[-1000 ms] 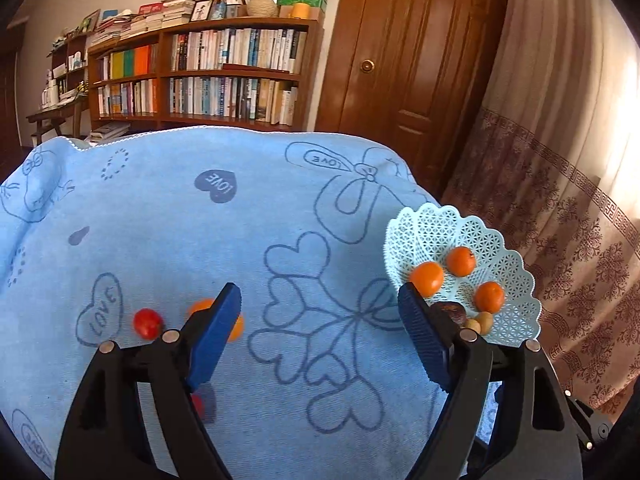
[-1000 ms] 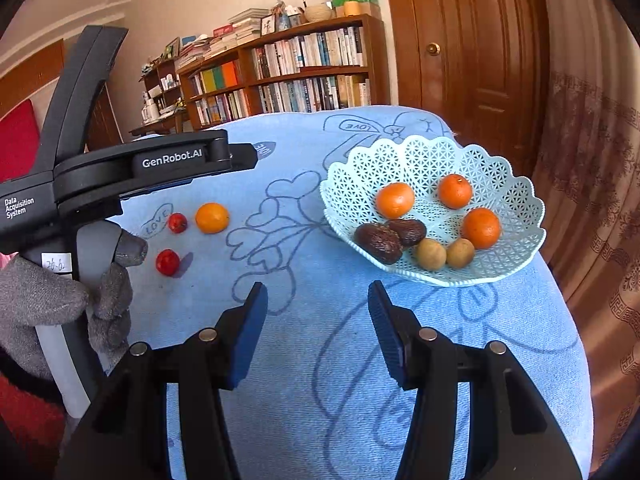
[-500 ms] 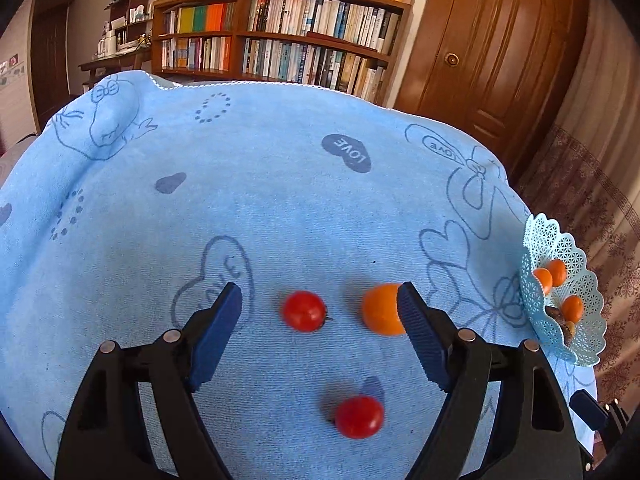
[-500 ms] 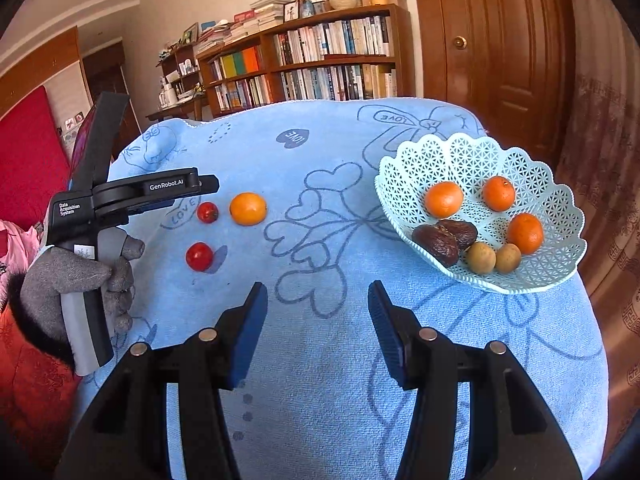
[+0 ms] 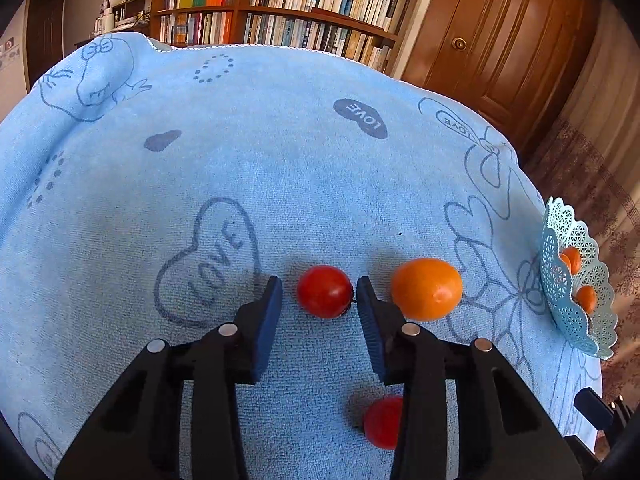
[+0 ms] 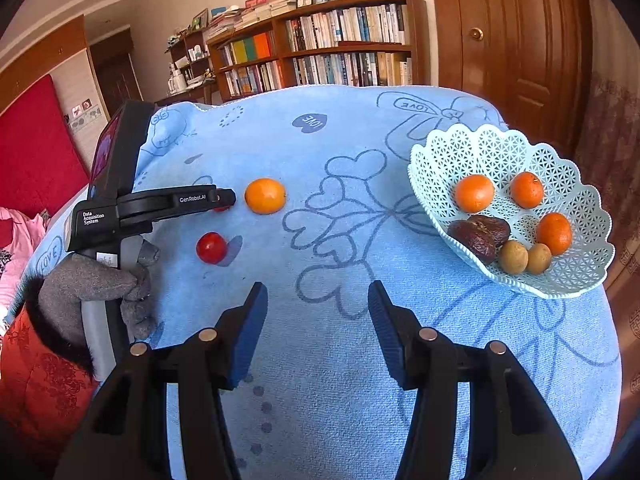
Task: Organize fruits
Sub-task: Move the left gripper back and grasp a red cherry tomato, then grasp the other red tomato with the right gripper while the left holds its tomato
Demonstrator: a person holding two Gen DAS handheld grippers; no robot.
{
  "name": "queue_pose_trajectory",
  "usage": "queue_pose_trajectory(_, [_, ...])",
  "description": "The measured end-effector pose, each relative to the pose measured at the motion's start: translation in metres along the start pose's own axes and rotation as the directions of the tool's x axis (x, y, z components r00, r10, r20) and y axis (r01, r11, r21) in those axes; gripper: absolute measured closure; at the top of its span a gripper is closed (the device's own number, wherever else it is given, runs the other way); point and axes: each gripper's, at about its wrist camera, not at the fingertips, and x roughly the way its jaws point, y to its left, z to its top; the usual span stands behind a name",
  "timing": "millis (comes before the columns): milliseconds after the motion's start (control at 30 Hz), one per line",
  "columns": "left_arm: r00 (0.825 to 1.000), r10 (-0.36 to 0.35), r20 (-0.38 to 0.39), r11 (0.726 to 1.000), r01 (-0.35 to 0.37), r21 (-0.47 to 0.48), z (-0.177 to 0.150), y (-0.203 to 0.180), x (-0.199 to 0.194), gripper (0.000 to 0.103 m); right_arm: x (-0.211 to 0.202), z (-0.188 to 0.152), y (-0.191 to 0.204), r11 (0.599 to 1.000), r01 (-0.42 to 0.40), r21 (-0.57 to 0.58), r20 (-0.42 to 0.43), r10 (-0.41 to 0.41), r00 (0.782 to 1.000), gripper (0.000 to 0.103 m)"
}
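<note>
Left gripper straddling a cherry tomato on the blue towel, right pad touching it, left pad just clear, not yet clamped. Right gripper spread wide, holding nothing, over the towel. Loose orange just right of the tomato; second tomato nearer; lattice basket at the right edge holding oranges.

Each black gripper has blue ribbed pads and silver screws; a grey glove holds the handle.
</note>
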Motion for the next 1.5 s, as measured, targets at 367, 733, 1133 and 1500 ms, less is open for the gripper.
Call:
queue_pose_trajectory(367, [0.996, 0.004, 0.088, 0.997, 0.002, -0.075, 0.002, 0.019, -0.026, 0.073, 0.034, 0.014, 0.040, 0.990, -0.098, -0.097, -0.062, 0.092, 0.994, 0.050])
queue_pose_trajectory(733, [0.985, 0.101, 0.138, 0.989, -0.085, -0.118, 0.005, 0.035, -0.036, 0.073, 0.078, 0.030, 0.075, 0.977, -0.167, -0.132, -0.116, 0.152, 0.982, 0.050])
queue_pose_trajectory(1133, [0.986, 0.101, 0.129, 0.989, -0.085, -0.124, 0.004, 0.037, -0.033, 0.073, 0.101, 0.032, 0.086, 0.974, -0.174, -0.146, -0.149, 0.152, 0.977, 0.072])
queue_pose_trajectory(1500, [0.988, 0.085, 0.132, 0.993, -0.073, -0.095, 0.000, 0.027, -0.032, 0.073, 0.071, 0.041, 0.063, 0.986, -0.142, -0.093, -0.072, 0.136, 0.988, 0.074])
